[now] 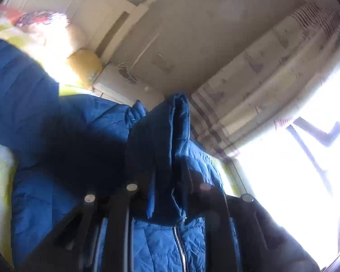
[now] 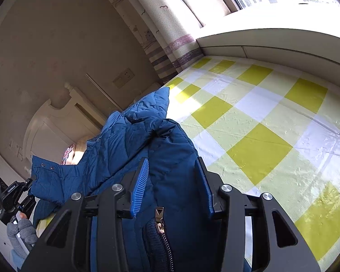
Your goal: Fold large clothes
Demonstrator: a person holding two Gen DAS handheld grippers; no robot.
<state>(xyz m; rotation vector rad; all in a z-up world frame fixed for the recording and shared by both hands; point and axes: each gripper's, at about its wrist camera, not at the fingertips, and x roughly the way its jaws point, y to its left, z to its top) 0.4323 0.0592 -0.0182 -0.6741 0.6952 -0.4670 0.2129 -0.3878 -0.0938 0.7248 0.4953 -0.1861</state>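
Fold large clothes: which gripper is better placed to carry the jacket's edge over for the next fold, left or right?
Probably the right. The right gripper is shut on the blue jacket beside its zipper, with bare checkered sheet ahead. The left gripper also pinches a fold, but its picture is blurred.

The quilted jacket [image 2: 124, 140] was deep blue; the bed sheet [image 2: 260, 122] was checked yellow and white; the curtain [image 2: 167, 22] was cream with purple bands.

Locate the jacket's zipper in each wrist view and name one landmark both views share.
Left wrist: zipper at bottom centre, running down the blue jacket.
Right wrist: zipper at bottom centre, brass pull just below the right gripper.
Shared landmark: striped curtain.
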